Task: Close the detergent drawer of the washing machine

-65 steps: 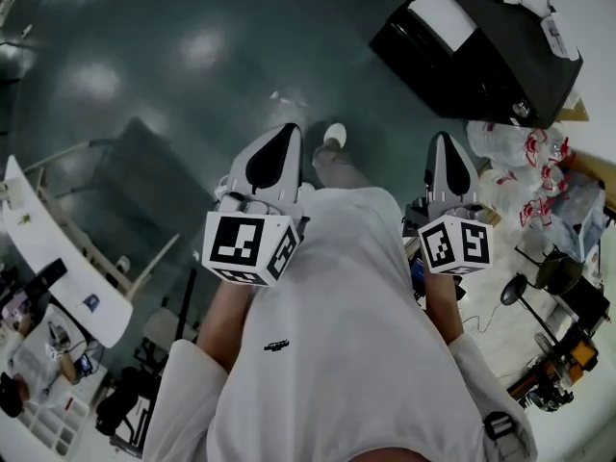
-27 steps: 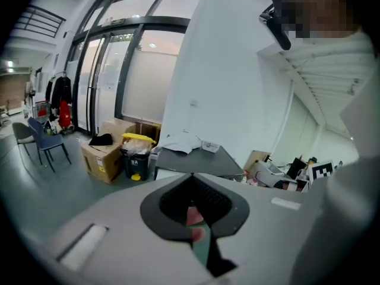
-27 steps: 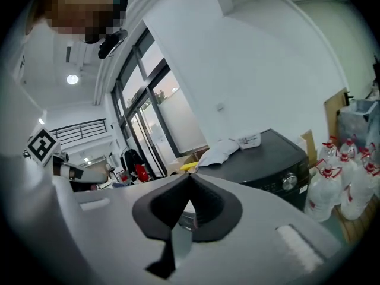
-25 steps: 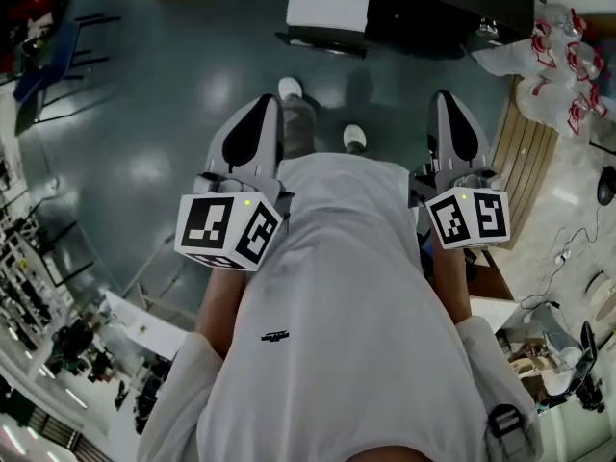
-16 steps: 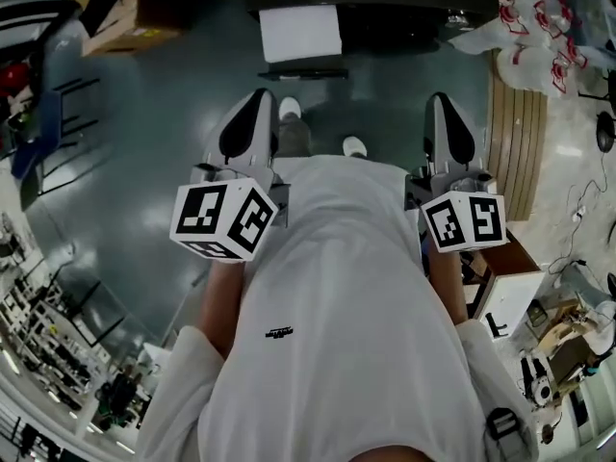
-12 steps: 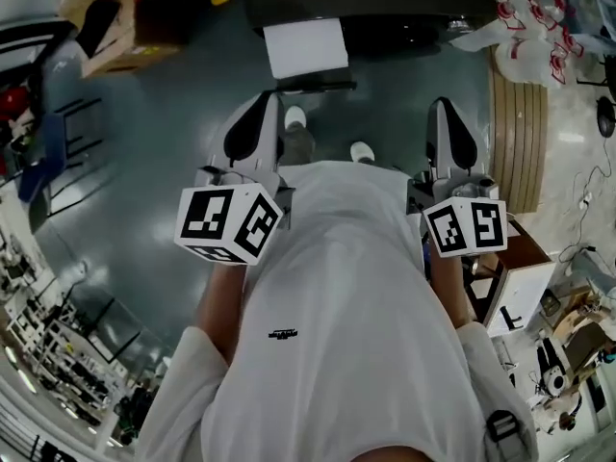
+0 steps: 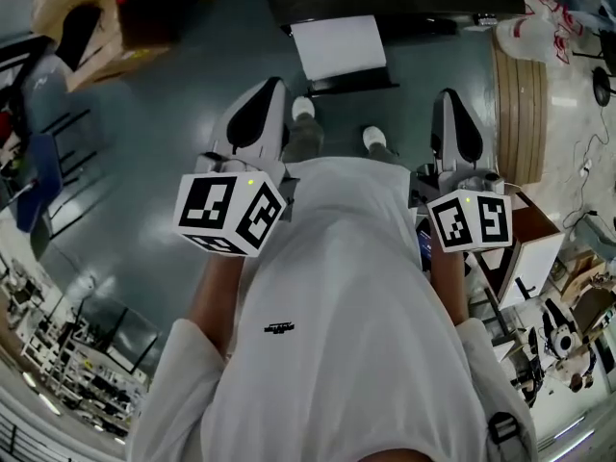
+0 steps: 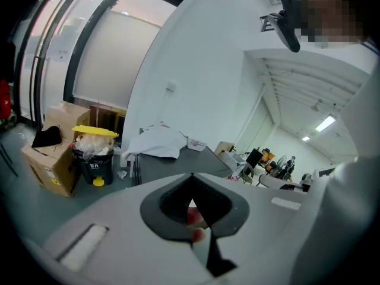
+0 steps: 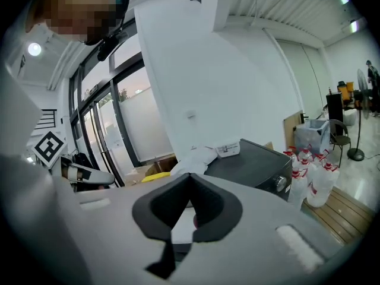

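Fingers (image 8: 168,208) of the left gripper (image 7: 272,89) and right gripper (image 7: 449,98) are pressed together, empty, held chest-high, likely because the machine (image 9: 252,162) looks out of reach.

Dark upright washing machine (image 9: 255,162) (drawer indiscernible)

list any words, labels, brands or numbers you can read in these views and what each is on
Nothing here reads clearly.
Small black print on the white shirt: too small to read.
White marking on the black bin with the yellow lid: blurred, unreadable.
Red labels on the pale plastic jugs: too small to read.
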The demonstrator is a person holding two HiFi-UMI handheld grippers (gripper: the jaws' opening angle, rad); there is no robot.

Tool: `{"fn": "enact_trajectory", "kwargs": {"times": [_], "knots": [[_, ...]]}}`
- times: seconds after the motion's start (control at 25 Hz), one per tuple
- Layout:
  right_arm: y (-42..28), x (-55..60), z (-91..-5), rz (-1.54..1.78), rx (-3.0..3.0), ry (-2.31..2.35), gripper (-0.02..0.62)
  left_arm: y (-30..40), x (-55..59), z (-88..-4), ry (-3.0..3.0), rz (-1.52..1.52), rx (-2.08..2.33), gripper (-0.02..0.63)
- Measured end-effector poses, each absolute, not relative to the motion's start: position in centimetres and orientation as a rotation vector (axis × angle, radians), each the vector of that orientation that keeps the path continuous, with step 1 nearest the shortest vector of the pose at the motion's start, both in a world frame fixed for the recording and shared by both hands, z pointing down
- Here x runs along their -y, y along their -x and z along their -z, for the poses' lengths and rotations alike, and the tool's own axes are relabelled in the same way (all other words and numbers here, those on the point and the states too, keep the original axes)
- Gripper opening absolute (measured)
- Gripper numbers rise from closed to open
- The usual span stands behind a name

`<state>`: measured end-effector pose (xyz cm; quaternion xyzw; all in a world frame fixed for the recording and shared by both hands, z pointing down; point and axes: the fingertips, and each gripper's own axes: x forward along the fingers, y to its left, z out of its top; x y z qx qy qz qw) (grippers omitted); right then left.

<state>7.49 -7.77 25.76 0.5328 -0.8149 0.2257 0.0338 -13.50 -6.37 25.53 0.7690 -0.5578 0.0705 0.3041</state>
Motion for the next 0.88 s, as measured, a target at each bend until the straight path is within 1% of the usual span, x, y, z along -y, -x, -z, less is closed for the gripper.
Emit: {"fn": "enact_trajectory", "kwargs": {"times": [0.32,0.52,0.68,0.88], "knots": [[-3.5,8.0,-25.4,-0.667,2.389,-1.732,0.002,16.2,8.0,-26.5,-2.121,-0.209,1.29,0.012],[-3.1,6.8,-26.6,-0.737,2.325,-1.793,0.002,17.4,8.6,-28.3,-2.14,-0.238,1.208,0.012],[-3.6,6.0,-27.3,-0.725,2.285,-1.812,0.002,17.0,9.3,-28.8,-2.166,-0.271,1.163,0.012],[-3.6,5.4,-28.9,-0.723,2.27,-1.784,0.002,14.7,9.2,-30.1,-2.182,-0.313,1.097,0.012]]}}
